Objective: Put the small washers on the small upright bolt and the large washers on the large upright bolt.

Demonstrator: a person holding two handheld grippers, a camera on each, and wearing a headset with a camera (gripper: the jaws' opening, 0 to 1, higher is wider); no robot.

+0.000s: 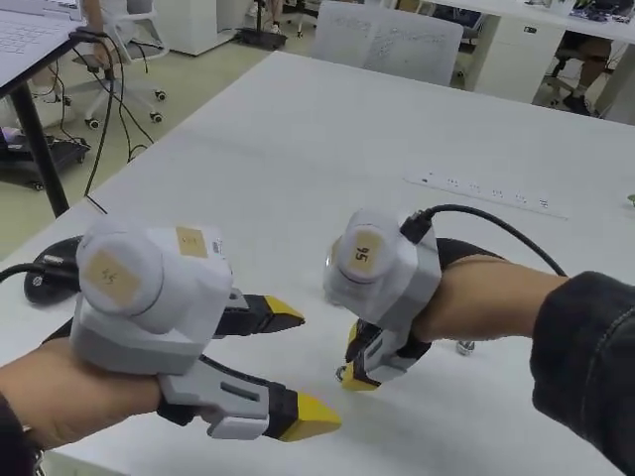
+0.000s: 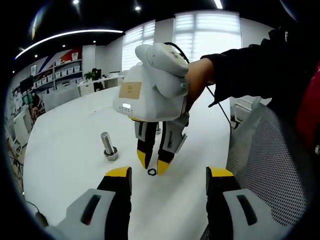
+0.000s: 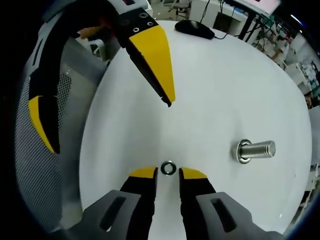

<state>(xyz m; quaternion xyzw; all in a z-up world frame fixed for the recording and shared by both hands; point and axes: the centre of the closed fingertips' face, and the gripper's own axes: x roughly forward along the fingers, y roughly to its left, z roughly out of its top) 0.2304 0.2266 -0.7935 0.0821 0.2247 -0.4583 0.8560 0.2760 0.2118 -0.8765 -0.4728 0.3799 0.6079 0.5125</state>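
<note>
Right gripper view: the right tool (image 3: pixel 168 174) holds its jaws narrowly apart, tips flanking 1 small washer (image 3: pixel 168 168) on the bench (image 3: pixel 225 90); the left tool (image 2: pixel 170 174) gapes wide, holding nothing.

The left gripper (image 1: pixel 304 365) and right gripper (image 1: pixel 353 375) both have pale grey-white bodies with tan round labels, black jaws and bright yellow tips. The table (image 1: pixel 327 149) is plain white, the bolt (image 3: pixel 255 150) shiny silver with fine thread ridges, and the small washer (image 3: pixel 168 168) a dark ring. The mouse (image 3: pixel 195 28) is black, and the sleeve (image 1: pixel 590 347) dark blue-grey denim.
</note>
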